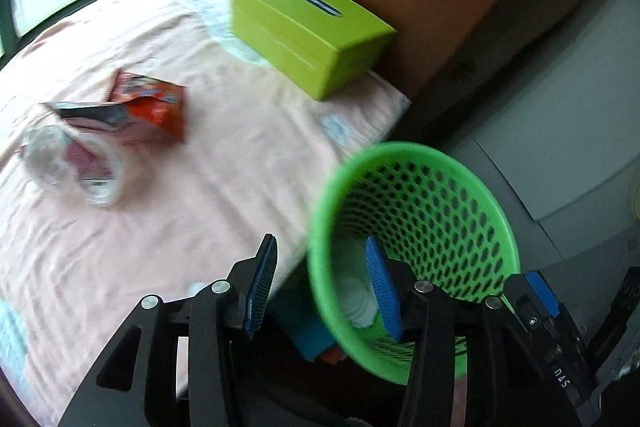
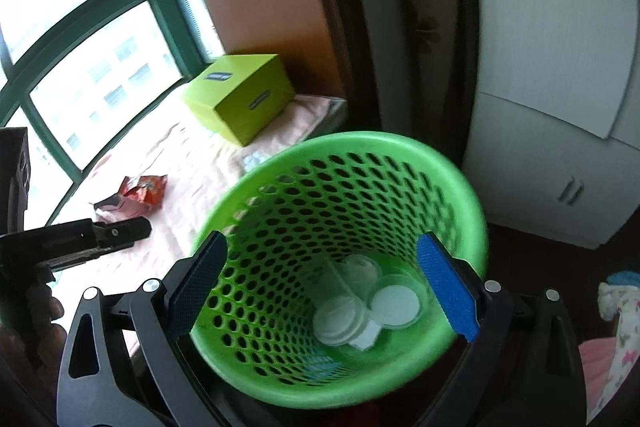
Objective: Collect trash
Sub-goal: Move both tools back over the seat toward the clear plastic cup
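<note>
Your right gripper (image 2: pixel 324 291) hangs directly over the green mesh wastebasket (image 2: pixel 460 195), jaws spread wide with nothing between them. White disc-shaped lids or cups (image 2: pixel 394 303) lie at the basket bottom, so some trash is already in.

Your left gripper (image 1: pixel 324 291) is also spread and empty, one finger over the edge of the pink bedsheet (image 1: pixel 168 219), the other over the basket rim. It points toward the remaining trash: a clear plastic cup (image 1: pixel 60 167) on its side and, just behind it, a torn red snack bag (image 1: pixel 148 107), both well apart from the basket.

The lime-green tissue box (image 1: pixel 304 31) sits at the far corner; probably not trash.

Judgement: the basket stands tight against the bed so each carry stays short. The cup is likely next.
</note>
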`<state>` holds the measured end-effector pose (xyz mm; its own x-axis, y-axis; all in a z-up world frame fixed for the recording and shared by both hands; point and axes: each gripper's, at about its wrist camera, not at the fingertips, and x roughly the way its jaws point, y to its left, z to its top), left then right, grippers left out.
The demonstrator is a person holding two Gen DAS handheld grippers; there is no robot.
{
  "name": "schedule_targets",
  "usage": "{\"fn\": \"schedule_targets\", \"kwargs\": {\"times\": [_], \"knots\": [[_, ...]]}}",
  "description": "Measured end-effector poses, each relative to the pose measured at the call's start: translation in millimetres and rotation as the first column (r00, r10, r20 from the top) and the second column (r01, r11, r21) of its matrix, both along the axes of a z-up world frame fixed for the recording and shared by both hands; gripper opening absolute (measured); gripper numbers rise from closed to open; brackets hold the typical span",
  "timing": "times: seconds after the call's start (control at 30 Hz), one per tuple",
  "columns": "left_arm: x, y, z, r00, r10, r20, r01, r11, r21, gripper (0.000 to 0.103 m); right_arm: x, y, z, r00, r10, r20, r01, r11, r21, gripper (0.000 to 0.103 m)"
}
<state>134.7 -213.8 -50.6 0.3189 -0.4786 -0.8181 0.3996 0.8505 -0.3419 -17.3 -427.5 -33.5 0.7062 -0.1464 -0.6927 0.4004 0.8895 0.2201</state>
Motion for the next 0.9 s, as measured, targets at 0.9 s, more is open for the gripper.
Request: {"fn": "schedule_targets", "kwargs": {"times": [0.9], "knots": [[119.9, 204.6, -46.1, 0.821, 0.554, -0.139, -0.557, 0.83, 0.019, 0.05, 75.3, 91.6, -2.8, 0.968, 0.251, -0.019, -0.251, 0.968, -0.005, 0.095]]}}
